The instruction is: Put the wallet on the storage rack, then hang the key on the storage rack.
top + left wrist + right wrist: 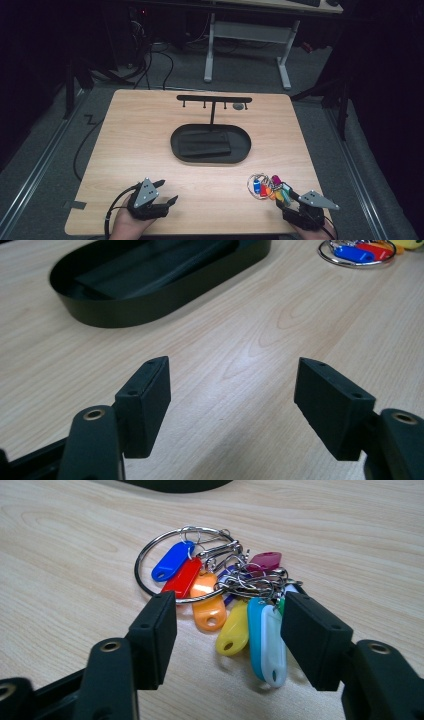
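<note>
Right gripper [227,625], jaws apart, straddles the key-tag bunch [225,595] at near right; closing may pinch one tag and let the rest swing. Left gripper [232,405] gapes empty.

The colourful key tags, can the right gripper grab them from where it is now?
Probably yes. The right gripper has its jaws open on either side of the key tags, with nothing between them on the table.

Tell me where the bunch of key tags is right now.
The key tags lie on the table at its near right in the high view, just ahead of the open right gripper, nearer than the black tray.
</note>
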